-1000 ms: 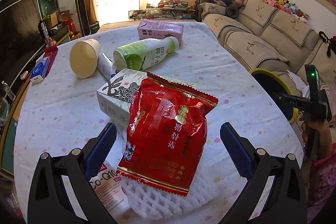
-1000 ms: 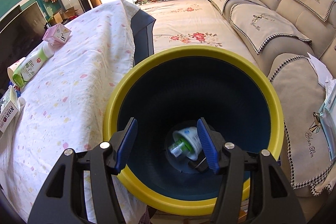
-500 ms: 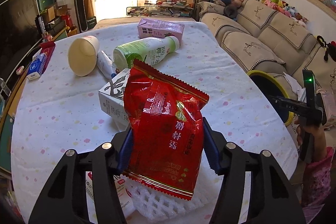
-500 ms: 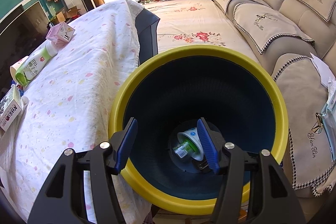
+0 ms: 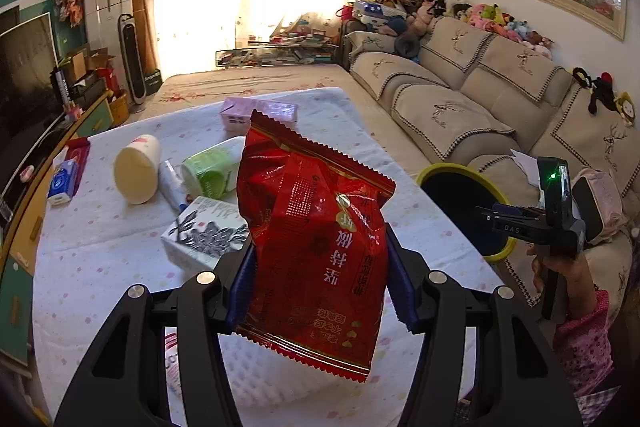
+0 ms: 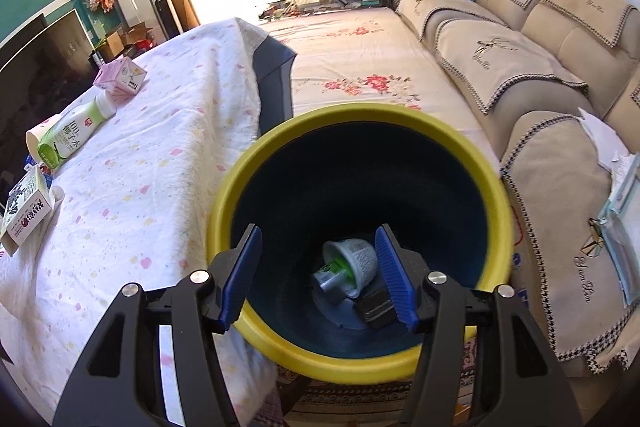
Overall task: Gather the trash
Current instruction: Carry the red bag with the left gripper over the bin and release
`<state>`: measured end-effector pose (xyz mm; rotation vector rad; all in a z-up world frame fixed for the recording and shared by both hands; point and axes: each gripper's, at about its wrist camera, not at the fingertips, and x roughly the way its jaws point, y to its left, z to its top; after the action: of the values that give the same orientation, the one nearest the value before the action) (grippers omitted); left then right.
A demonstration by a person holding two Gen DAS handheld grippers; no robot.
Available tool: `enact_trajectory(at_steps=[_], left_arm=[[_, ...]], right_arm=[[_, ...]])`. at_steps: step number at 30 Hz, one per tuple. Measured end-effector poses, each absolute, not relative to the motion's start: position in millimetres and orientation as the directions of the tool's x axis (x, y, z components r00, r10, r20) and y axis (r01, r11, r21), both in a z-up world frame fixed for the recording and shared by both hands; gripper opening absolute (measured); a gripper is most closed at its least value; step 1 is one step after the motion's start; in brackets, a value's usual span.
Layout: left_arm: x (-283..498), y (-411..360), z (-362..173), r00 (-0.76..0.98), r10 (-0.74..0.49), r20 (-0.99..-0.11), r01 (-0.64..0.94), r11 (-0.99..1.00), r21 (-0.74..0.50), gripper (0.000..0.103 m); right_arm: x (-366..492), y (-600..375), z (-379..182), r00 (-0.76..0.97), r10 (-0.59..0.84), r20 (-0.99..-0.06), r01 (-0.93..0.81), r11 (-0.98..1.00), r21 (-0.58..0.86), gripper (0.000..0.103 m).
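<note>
My left gripper (image 5: 320,283) is shut on a red snack bag (image 5: 316,247) and holds it up above the table. The yellow-rimmed dark bin (image 5: 460,203) stands off the table's right edge. In the right wrist view the bin (image 6: 224,195) is just below my right gripper (image 6: 318,279), which is open and empty over its mouth. A white cup (image 6: 354,261) and a dark item (image 6: 374,309) lie at the bin's bottom.
On the spotted tablecloth (image 5: 100,247) lie a paper cup (image 5: 136,169), a green bottle (image 5: 212,167), a pink carton (image 5: 256,111), a patterned box (image 5: 200,231) and white foam net (image 5: 256,375). A sofa (image 5: 480,99) runs along the right. My right hand's gripper body (image 5: 548,223) shows by the bin.
My left gripper closed on the red snack bag and lifted it off the table. My right gripper stayed open over the bin, shifting slightly.
</note>
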<state>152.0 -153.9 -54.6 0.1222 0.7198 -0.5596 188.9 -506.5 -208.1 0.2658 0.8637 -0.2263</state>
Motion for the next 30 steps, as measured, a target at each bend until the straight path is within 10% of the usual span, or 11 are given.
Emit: enact_trajectory(at_steps=[23, 30], left_arm=[[209, -432, -121, 0.306, -0.587, -0.749, 0.731, 0.649, -0.209, 0.062], [230, -479, -150, 0.302, -0.548, -0.78, 0.715, 0.671, -0.194, 0.081]], right_arm=[[100, -574, -185, 0.649, -0.238, -0.722, 0.449, 0.887, 0.111, 0.06], [94, -581, -189, 0.64, -0.241, -0.73, 0.464, 0.878, 0.117, 0.06]])
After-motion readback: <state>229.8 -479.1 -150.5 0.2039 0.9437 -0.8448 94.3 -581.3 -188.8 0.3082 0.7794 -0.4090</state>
